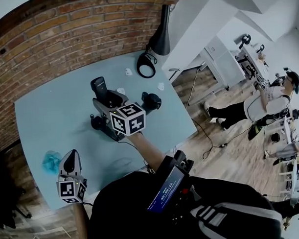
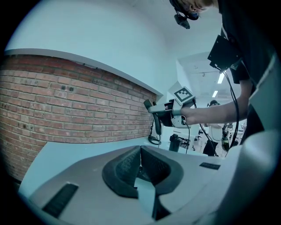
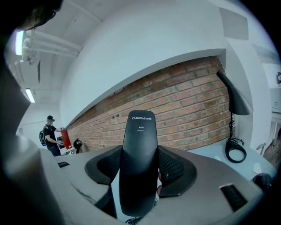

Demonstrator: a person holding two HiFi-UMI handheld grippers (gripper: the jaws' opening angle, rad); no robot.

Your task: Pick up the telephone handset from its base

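Handset [image 3: 139, 145] is clamped upright in the right tool [image 3: 139, 160], above the tabletop [image 1: 51, 120]. Squeeze firmly and raise it straight, no twisting. The left tool [image 2: 140, 165] is closed on nothing.

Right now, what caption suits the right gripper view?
Right gripper shut on a black telephone handset, brick wall and desk lamp behind.

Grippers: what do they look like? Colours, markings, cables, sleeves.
Both the left gripper and right gripper have grey bodies with black ribbed pads. Each carries a cube of black-and-white square markers. A black cable hangs by the right arm. The person wears a black top; the right forearm is unsleeved.
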